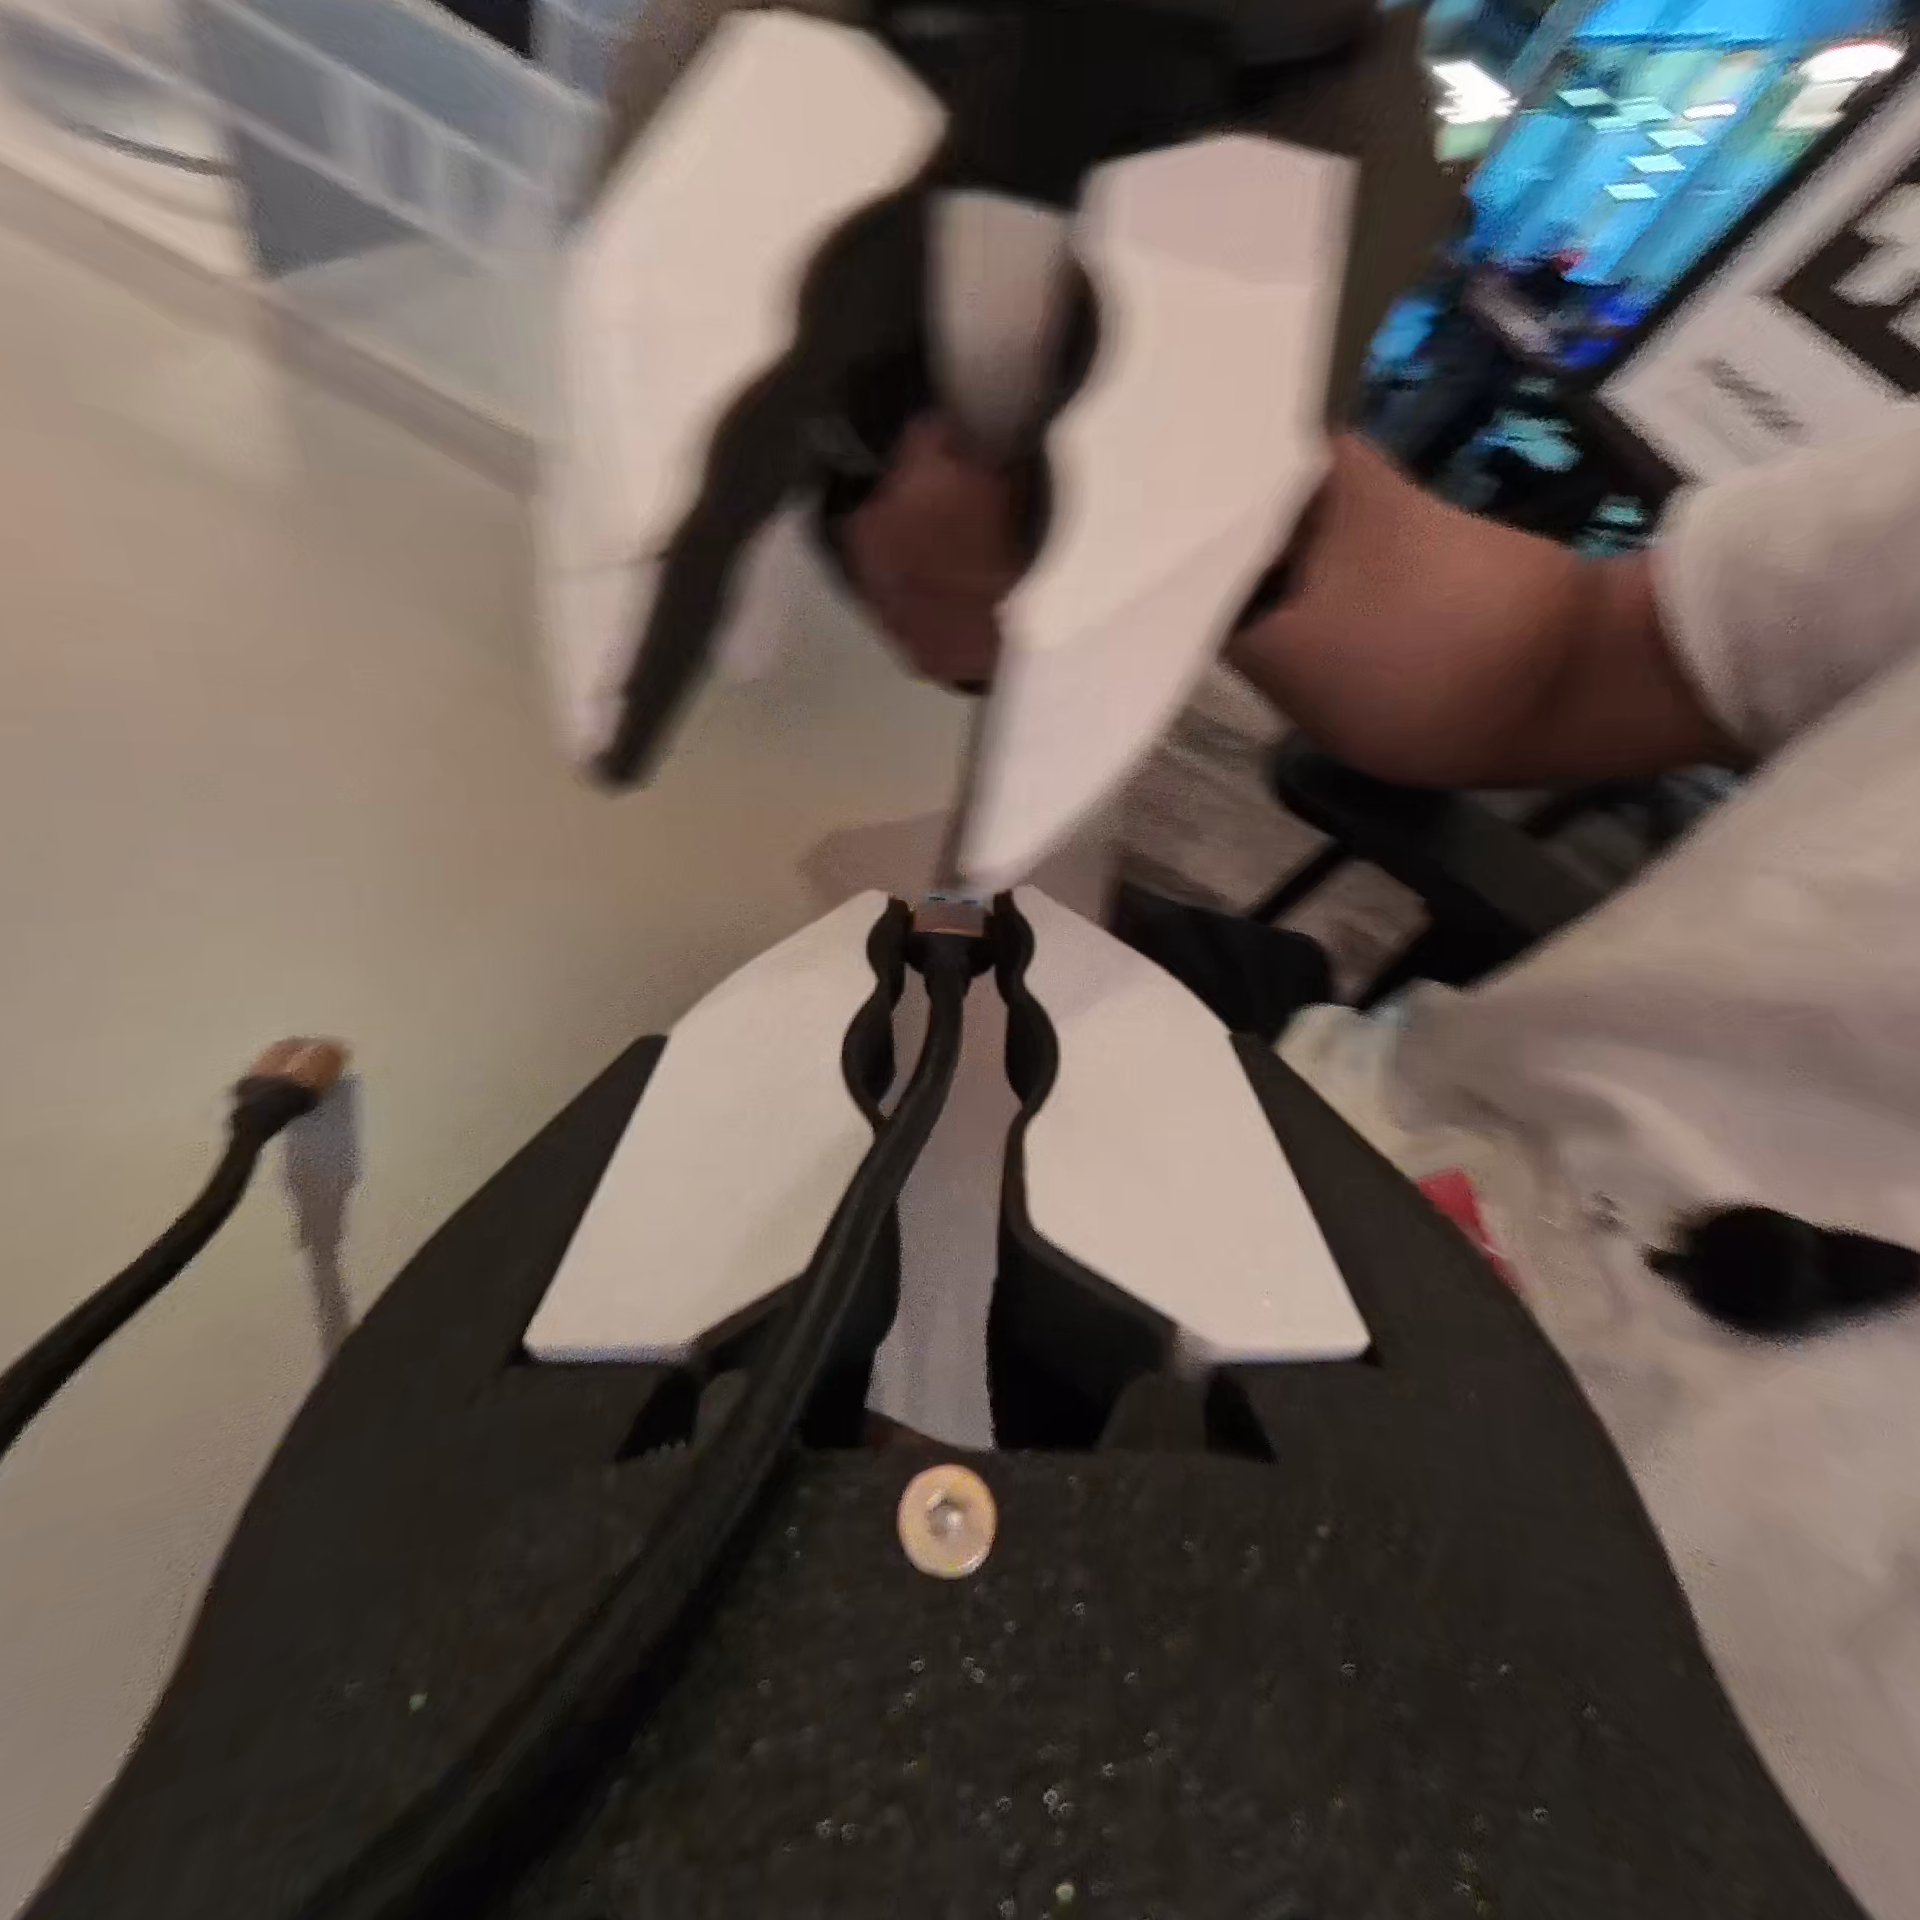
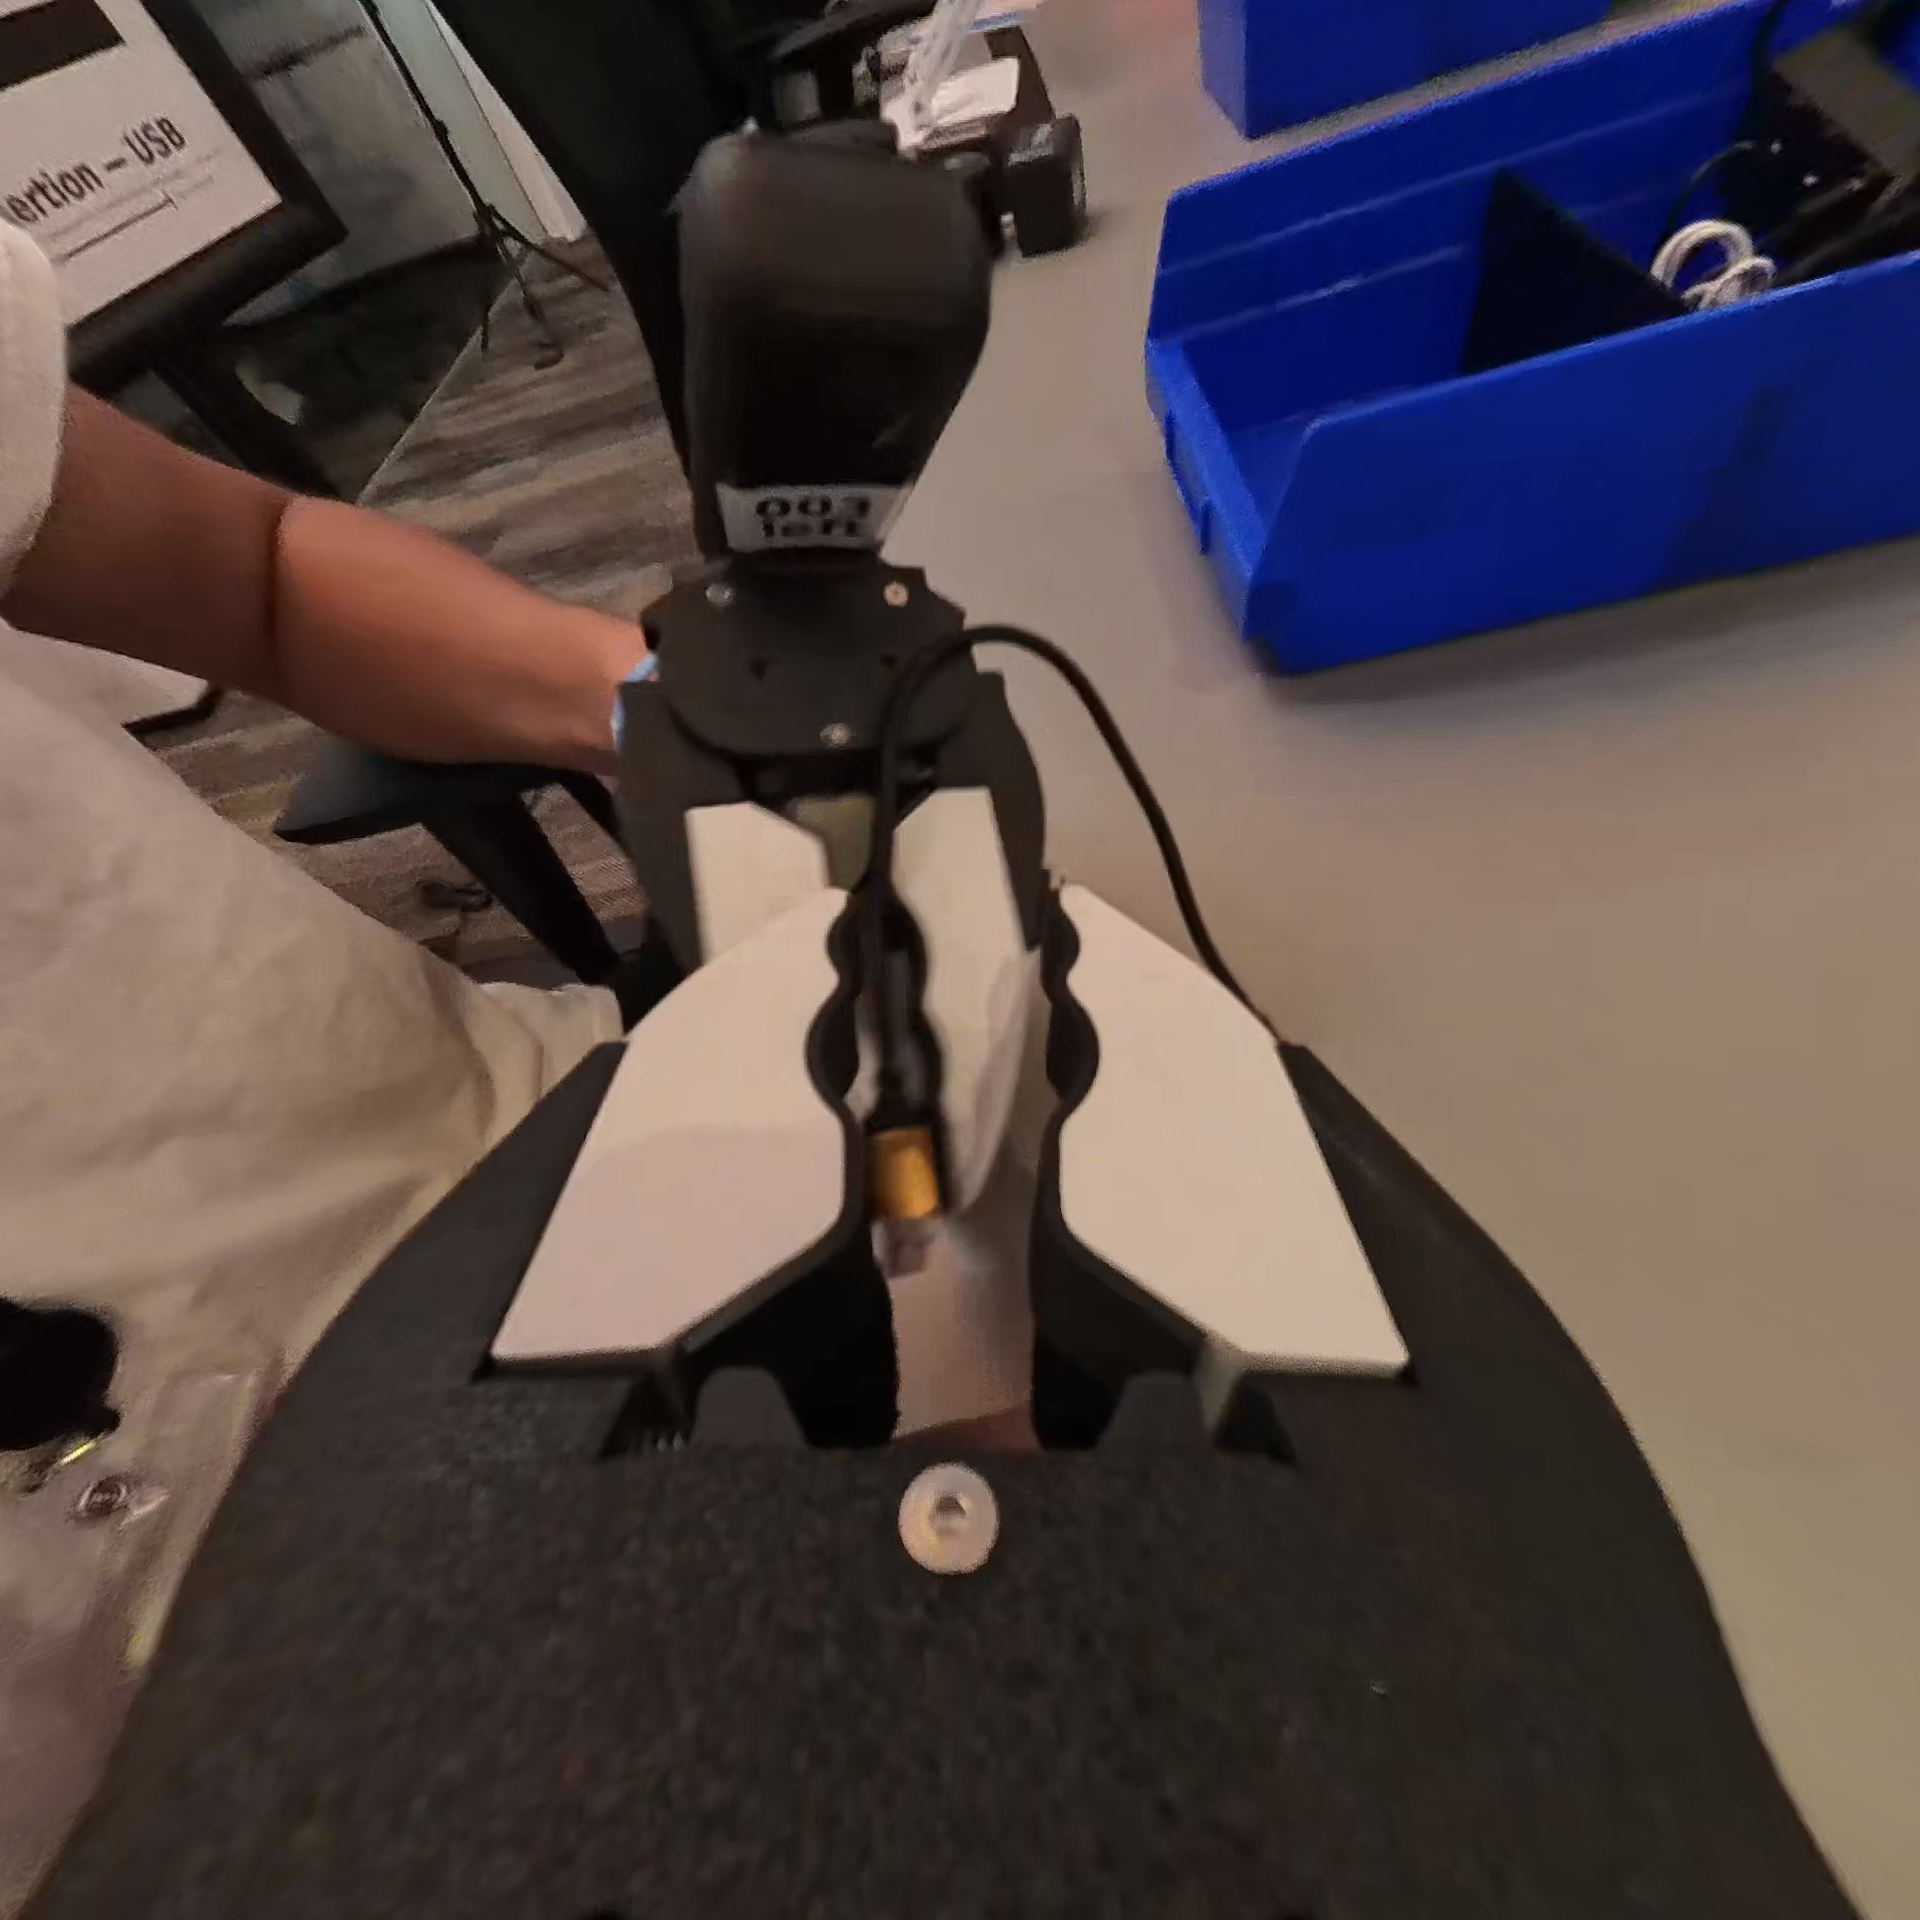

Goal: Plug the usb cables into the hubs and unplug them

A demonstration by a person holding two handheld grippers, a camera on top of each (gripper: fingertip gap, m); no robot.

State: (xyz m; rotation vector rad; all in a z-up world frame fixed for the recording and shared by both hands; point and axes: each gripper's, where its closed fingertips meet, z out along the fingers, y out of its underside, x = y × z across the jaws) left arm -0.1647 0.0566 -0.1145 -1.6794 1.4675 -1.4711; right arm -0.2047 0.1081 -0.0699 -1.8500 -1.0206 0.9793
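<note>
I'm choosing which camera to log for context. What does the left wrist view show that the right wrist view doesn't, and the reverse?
Only the left wrist view: a second cable plug lying loose on the table, and a lit screen.

Only the right wrist view: blue bins, one holding coiled white cables.

Both: the left gripper, fingers shut on a USB plug with a black cable, facing the open right gripper, plus the person's forearm.
</note>
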